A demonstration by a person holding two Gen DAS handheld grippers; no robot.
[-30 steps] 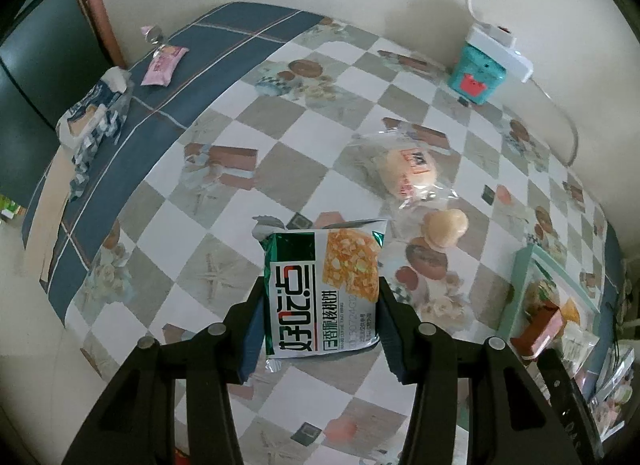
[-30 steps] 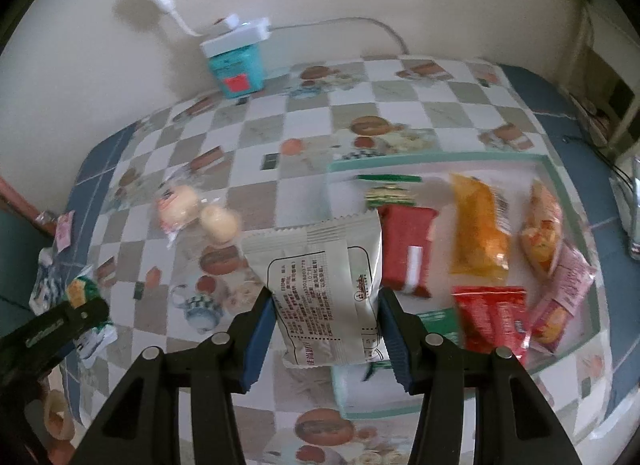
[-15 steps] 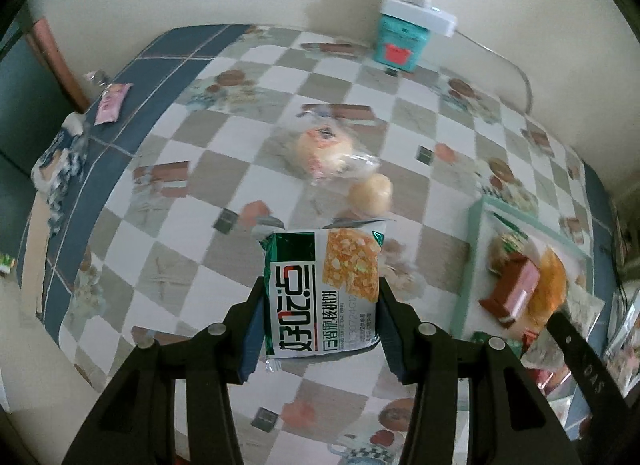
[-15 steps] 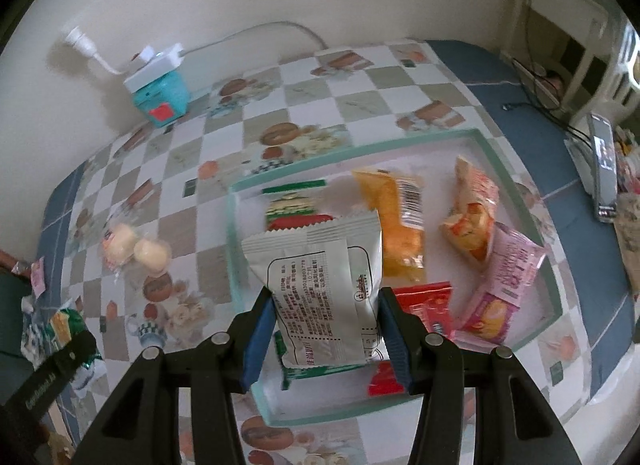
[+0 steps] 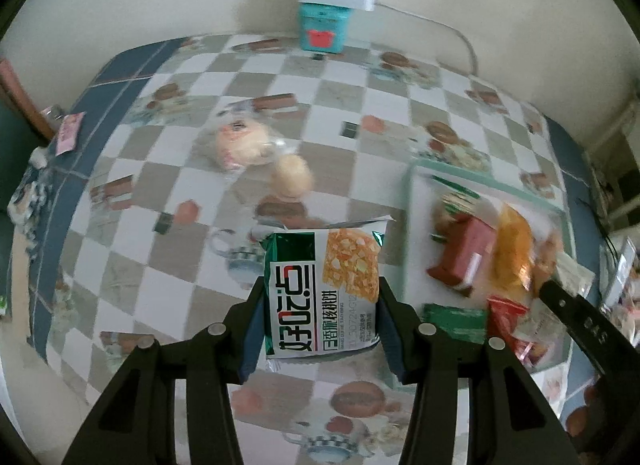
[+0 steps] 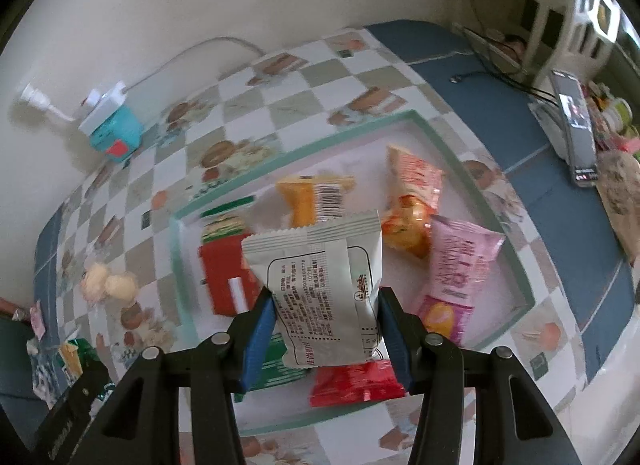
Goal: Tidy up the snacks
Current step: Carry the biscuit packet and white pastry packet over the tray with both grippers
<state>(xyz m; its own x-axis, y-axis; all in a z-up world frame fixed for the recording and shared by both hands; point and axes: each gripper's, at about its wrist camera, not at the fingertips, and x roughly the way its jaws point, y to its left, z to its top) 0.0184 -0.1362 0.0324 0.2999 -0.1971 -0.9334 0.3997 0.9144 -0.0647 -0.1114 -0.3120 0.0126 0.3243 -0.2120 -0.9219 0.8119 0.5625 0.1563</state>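
We hold one snack in each tool; the left gripper [image 5: 322, 321] is clamped on the green packet [image 5: 322, 293], face up, above the checked tablecloth [image 5: 168, 169] just left of the tray [image 5: 412, 201]; the right gripper [image 6: 326, 331] is clamped on the white packet [image 6: 320, 289], printed back toward the camera, above the tray [image 6: 516, 265] interior.

Procedure for the step in hand, as we judge it: placing both packets in the tray.
- Lower the white packet into a bare patch of the tray floor; avoid stacking it on the red box [image 6: 224, 281] or the red packet [image 6: 356, 383] beneath it.
- Release only when the packet is low over the floor; a drop from height may let it slide.
- Carry the green packet over the near rim before lowering; keep the two tools apart to avoid collision.

Count, right wrist view:
- Held packets: two.
- In the tray: at least seven; an orange packet [image 6: 312, 201], a peach packet [image 6: 412, 201], a pink packet [image 6: 456, 277], the red box, the red packet, a striped green packet [image 6: 222, 225], a green packet [image 6: 276, 361] partly hidden by the fingers.
- Outside the tray: a clear bag of two buns [image 6: 108, 285]; smaller items at the far-left edge are too indistinct to count.
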